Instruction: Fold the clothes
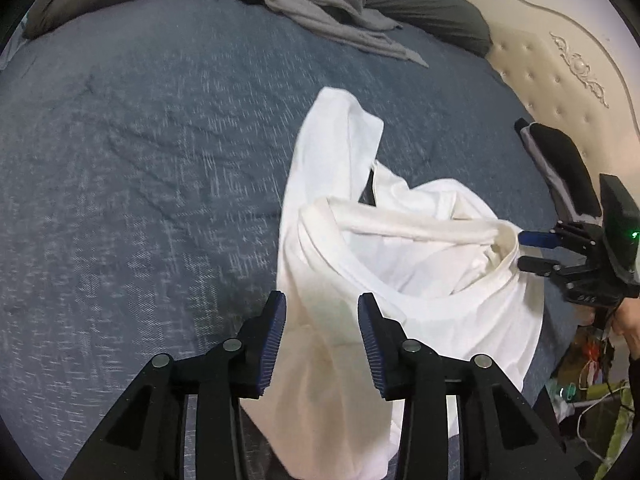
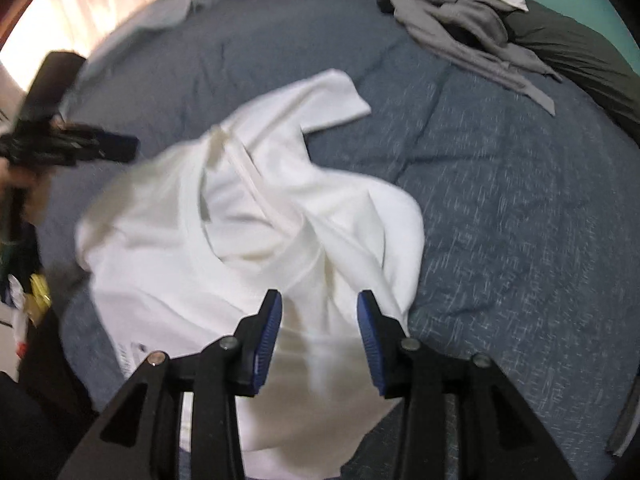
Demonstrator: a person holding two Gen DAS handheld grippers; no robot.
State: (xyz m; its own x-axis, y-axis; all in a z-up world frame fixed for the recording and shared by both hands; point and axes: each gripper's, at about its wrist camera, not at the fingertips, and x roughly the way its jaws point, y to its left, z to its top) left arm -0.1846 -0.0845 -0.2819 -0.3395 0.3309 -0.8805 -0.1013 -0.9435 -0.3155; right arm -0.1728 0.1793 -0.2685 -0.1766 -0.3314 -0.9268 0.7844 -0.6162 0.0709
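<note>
A crumpled white T-shirt [image 1: 400,272] lies in a loose heap on the blue-grey bed [image 1: 140,160], its collar band bunched near the middle and one sleeve thrown out toward the far side, as the two hand-held grippers hang just above it. Both pairs of fingers stand apart with nothing clamped between them: the left gripper [image 1: 322,344] hovers over the near hem of the shirt, cloth showing in the gap between its blue pads but not pinched, while the right gripper [image 2: 320,344] hovers over the opposite shoulder and sleeve area in the same unclamped way. In the left wrist view the right gripper shows at the far right edge of the heap, its fingers [image 1: 536,238] just beside the collar fold; whether they brush the fabric cannot be told. The shirt's long axis runs roughly from the thrown-out sleeve down toward the cameras, so the garment lies directly ahead of and below both sets of fingers, each hand nearest its own side of the heap. The coming move likely calls for each gripper to drop and pinch its own edge so the shirt can be spread flat. A grey garment [image 2: 460,12] lies bunched well apart, near the dark pillow [image 2: 580,52] at the head of the bed.
</note>
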